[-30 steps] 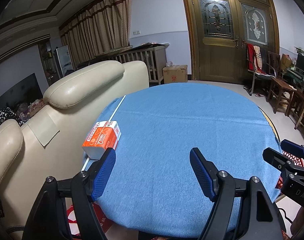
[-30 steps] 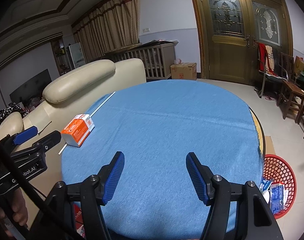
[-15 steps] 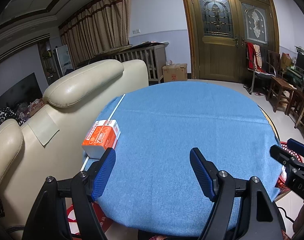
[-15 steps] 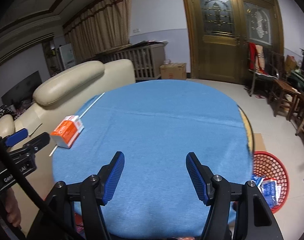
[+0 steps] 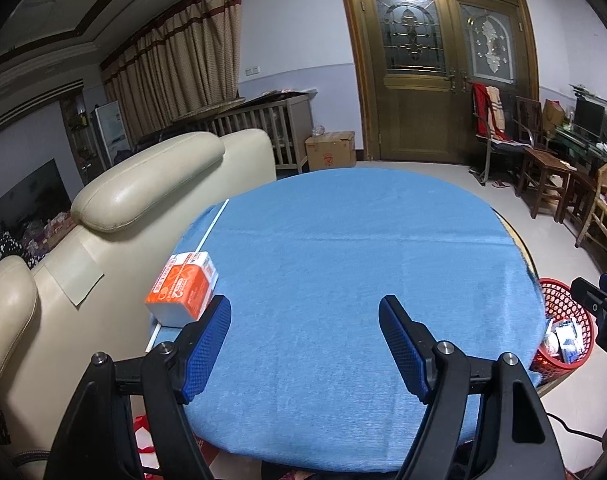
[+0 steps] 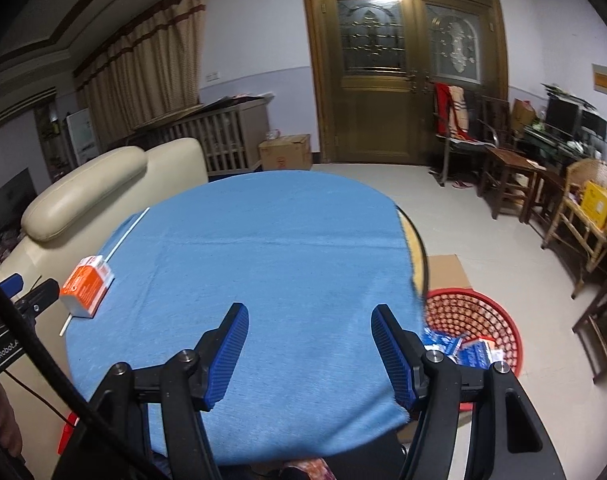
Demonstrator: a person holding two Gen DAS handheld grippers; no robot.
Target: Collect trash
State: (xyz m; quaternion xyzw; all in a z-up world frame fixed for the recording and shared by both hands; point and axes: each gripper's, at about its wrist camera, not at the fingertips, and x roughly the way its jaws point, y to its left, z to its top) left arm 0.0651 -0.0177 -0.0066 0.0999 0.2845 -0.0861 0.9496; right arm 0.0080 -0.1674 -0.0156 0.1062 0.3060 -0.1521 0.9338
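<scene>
An orange and white carton (image 5: 183, 286) lies at the left edge of the round table's blue cloth (image 5: 343, 248), on a thin white stick (image 5: 211, 226). My left gripper (image 5: 303, 316) hovers open over the near part of the cloth, its left fingertip just right of the carton, nothing between the pads. My right gripper (image 6: 309, 324) is also open and empty above the cloth's near right part; the carton (image 6: 86, 286) shows far to its left. A red mesh basket (image 6: 475, 312) with blue and white wrappers stands on the floor right of the table.
A cream leather sofa (image 5: 115, 216) presses against the table's left side. Wooden chairs (image 6: 503, 176) and a rattan stand (image 6: 587, 208) line the right wall. A flat cardboard sheet (image 6: 447, 272) lies on the floor by the basket. A cardboard box (image 5: 329, 154) sits near the double doors.
Both views have swung rightwards: the carton has slid left in the right wrist view and the red basket has come further into sight. Both grippers' jaws keep the same width.
</scene>
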